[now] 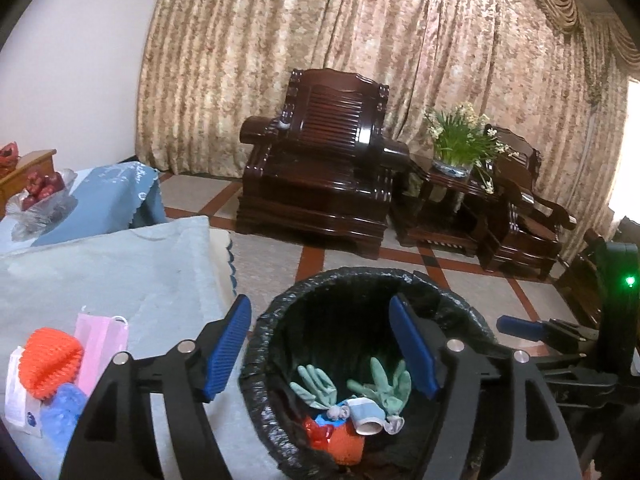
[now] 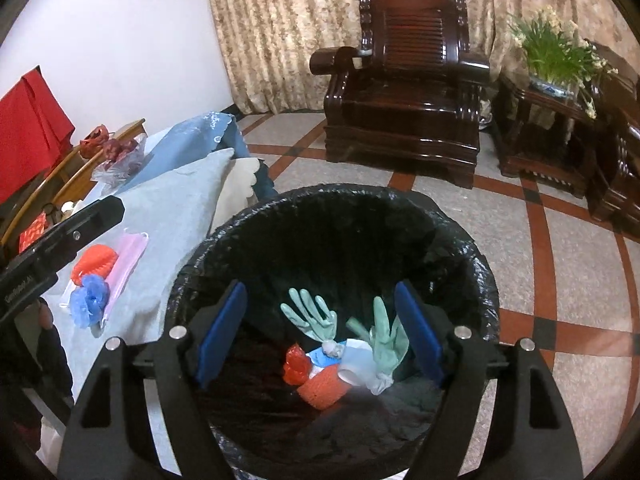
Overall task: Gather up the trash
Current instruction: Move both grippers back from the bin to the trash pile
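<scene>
Hovering over bin (image 2: 460, 240): your left gripper (image 1: 320, 350) and right gripper (image 2: 320, 332) both gape apart, nothing between pads. Gloves (image 2: 380, 344) and orange scrap lie below tongs. Next: swing left to table (image 1: 120, 264), grab orange ball (image 1: 52, 360), pink mask (image 1: 102, 344), blue wad (image 1: 64, 408). Armchair (image 1: 328, 168), curtains beyond.

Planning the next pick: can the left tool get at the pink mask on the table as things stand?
Probably yes. The left tool is open and empty over the bin; the pink mask lies uncovered on the table beside it, an orange ball overlapping one edge. Nothing blocks the way.
</scene>
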{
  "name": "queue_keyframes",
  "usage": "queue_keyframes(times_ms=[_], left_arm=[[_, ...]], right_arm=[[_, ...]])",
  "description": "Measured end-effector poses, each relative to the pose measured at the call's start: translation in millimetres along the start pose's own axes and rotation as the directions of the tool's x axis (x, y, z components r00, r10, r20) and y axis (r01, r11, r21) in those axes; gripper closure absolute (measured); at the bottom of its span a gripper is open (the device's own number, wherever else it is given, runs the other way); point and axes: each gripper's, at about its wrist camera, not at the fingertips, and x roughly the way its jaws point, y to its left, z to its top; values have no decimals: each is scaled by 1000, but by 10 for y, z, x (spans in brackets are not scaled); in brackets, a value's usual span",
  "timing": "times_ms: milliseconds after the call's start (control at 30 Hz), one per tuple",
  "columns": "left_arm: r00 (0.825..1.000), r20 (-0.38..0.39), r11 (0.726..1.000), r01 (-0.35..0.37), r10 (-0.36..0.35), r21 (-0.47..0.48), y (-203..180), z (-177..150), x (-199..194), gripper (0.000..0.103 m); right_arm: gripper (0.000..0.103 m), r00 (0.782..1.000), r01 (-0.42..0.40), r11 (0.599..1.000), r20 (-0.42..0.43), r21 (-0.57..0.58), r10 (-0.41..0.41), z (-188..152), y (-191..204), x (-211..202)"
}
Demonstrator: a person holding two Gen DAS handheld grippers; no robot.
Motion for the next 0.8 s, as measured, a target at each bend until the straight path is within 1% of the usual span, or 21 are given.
queue_keyframes(times_ms=[200,367,533,700,800], left_arm=[[999,21,999,-42,42,-7,142,-13,-154,31],[994,35,995,-101,101,-21,393,-83,-364,30],[984,37,984,-174,175,-32,704,-197,-588,27],[963,28,962,-268,269,-57,1093,-392,-817,23],[942,6,939,-336,337,-73,1371,-545,-958,22]], right_arm=[[28,999,-25,999,27,-22,26,72,191,-43],[28,997,-58,997,50,-52,61,151,438,-51],[26,991,-110,989,69,-101,117,216,859,-7],[22,982,-164,972,62,-169,177,216,1365,104],[19,977,-196,958,47,-208,210,179,1652,183]])
